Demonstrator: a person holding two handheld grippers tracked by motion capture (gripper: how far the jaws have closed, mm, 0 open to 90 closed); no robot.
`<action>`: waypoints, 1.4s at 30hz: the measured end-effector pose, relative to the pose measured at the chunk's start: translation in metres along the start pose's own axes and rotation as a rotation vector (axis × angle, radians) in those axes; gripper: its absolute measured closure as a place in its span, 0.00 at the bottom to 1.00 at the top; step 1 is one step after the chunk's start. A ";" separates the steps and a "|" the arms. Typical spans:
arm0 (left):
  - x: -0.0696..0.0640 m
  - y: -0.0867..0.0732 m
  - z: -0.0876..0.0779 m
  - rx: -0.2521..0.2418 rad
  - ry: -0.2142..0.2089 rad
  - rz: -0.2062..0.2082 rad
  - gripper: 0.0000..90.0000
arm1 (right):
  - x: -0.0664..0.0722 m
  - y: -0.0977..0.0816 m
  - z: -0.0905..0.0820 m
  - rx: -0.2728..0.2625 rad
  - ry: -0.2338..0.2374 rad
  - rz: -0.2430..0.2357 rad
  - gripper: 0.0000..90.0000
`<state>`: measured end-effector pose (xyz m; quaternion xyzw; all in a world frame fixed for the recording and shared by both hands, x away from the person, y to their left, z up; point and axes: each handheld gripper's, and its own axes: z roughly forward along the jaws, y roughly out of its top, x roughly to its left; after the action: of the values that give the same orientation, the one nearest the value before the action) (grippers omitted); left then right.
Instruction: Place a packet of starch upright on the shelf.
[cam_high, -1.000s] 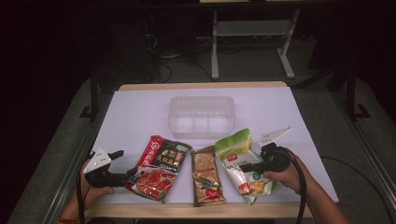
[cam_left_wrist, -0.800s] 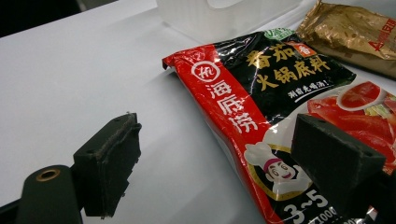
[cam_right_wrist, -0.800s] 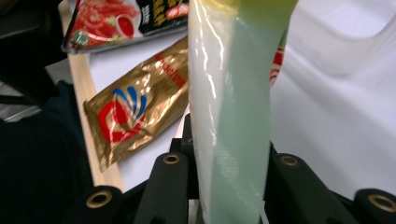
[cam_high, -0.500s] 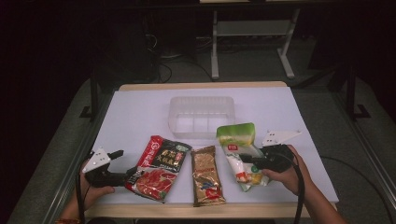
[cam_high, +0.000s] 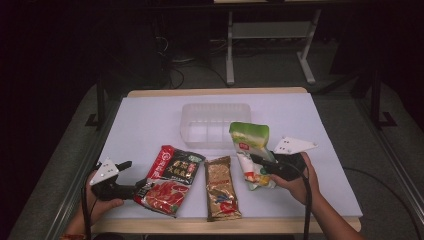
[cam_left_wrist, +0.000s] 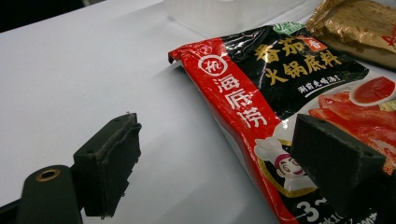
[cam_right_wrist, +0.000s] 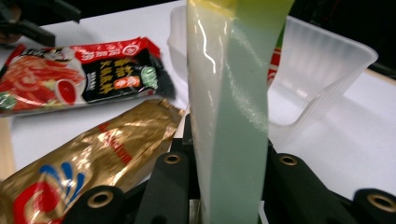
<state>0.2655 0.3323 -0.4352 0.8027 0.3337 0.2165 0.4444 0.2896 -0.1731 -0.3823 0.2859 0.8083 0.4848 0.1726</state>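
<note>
Right gripper (cam_high: 257, 161), high view: jaws clamp the green-topped pouch (cam_high: 251, 150), raised on edge just in front of the clear plastic tray (cam_high: 215, 114). Left gripper (cam_high: 131, 176) rests at the red-and-black sauce packet (cam_high: 170, 179); the gold packet (cam_high: 221, 188) lies between both pouches.

Left gripper view: jaws stand wide apart, one over the sauce packet's (cam_left_wrist: 280, 112) edge.

Right gripper view: both jaws press the pouch (cam_right_wrist: 233, 116), tray (cam_right_wrist: 322, 70) behind.

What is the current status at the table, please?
Right claw shut on green pouch, lifted beside clear tray. Left claw open at red pouch. Nothing blocks the tray.
</note>
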 end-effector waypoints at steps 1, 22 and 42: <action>0.000 0.000 0.000 0.002 0.000 0.003 0.17 | 0.000 0.000 0.001 -0.007 -0.007 -0.004 0.84; 0.000 0.000 0.000 0.004 0.008 0.005 0.17 | -0.002 0.026 0.024 -0.134 -0.123 -0.035 0.84; 0.000 0.000 0.000 0.005 0.000 0.009 0.17 | -0.020 0.060 0.058 -0.217 -0.226 -0.047 0.84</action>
<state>0.2654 0.3321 -0.4353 0.8051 0.3308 0.2177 0.4415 0.3558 -0.1239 -0.3564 0.2993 0.7330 0.5299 0.3039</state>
